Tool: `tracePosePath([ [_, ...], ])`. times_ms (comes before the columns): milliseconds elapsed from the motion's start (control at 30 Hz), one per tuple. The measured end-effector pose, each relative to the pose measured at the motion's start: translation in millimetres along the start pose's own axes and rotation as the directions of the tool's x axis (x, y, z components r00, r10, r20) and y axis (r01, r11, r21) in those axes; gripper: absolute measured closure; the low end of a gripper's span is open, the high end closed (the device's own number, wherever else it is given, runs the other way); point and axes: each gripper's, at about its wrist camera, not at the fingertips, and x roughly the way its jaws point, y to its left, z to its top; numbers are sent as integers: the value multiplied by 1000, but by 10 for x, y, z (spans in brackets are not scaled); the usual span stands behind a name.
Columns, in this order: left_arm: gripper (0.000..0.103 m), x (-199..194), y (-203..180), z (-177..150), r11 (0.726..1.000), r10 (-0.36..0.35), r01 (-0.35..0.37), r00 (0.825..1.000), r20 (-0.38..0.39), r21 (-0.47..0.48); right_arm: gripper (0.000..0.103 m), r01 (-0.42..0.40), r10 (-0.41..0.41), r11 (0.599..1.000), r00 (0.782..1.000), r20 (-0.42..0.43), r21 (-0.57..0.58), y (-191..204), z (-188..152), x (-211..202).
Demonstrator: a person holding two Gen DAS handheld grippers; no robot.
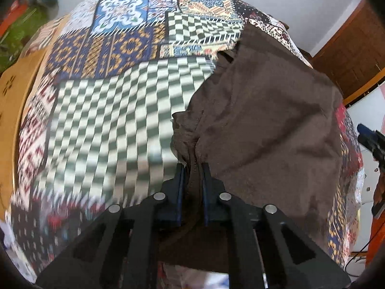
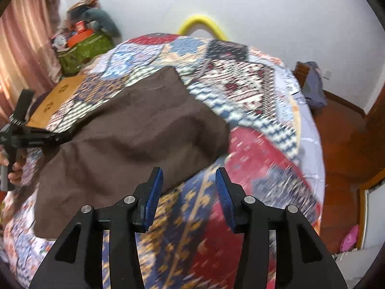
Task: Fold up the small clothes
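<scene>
Brown garment (image 1: 259, 125) on patchwork bedspread (image 1: 115, 110).
Left gripper (image 1: 192, 168) seems clamped on its bunched edge; right gripper (image 2: 189, 175) gapes, holding nothing.

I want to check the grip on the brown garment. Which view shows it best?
The left wrist view: the left gripper pinches a bunched edge of the brown garment. The right wrist view shows the cloth's spread, with that grip small at the picture's left edge.

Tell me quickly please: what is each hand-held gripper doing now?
Left hand-held gripper: closed on an edge of the brown garment.
Right hand-held gripper: open, holding nothing, beside the brown garment.
</scene>
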Motion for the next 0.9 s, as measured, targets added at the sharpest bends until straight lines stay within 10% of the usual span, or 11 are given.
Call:
tracePosePath([
  [533, 89, -590, -456, -1104, 999, 4, -5, 1000, 14, 37, 61, -128, 125, 992, 981, -149, -12, 745, -842, -100],
  [900, 58, -1085, -274, -1389, 991, 123, -128, 984, 132, 29, 61, -108, 111, 994, 988, -104, 34, 755, -1008, -321],
])
